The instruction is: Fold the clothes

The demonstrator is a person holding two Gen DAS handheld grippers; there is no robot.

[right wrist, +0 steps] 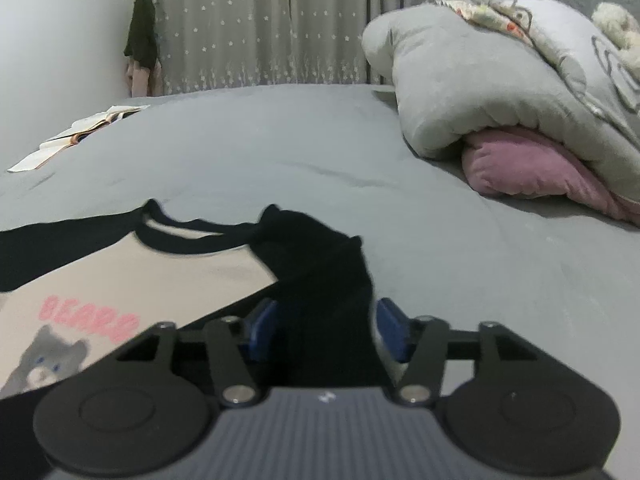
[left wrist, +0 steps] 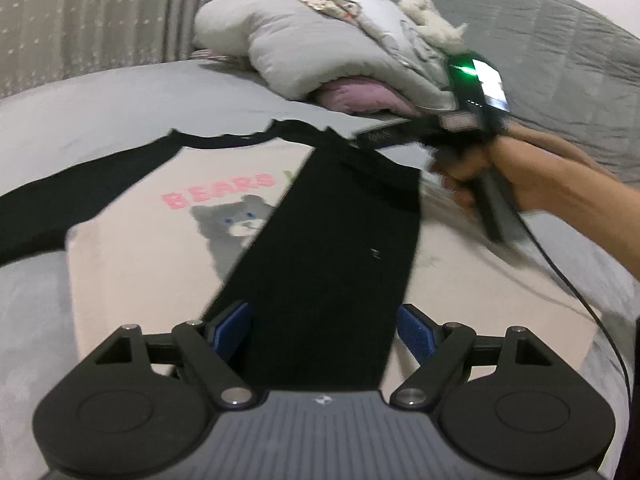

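Lying flat on the grey bed (right wrist: 304, 140), the bear shirt (left wrist: 160, 240) has one black sleeve (left wrist: 328, 240) folded across, the other still spread; both the left gripper (left wrist: 324, 324) and the right gripper (right wrist: 326, 326) stand apart, clamping nothing.

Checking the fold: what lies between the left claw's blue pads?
The cream bear T-shirt's black sleeve, folded across its front, runs between the left claw's open pads, in the left wrist view.

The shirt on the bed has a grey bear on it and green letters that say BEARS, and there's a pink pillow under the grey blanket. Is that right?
Almost. The letters on the shirt are pink, not green; the left wrist view shows it best. The rest holds: a grey bear is printed there, and a pink pillow sits under the grey blanket.
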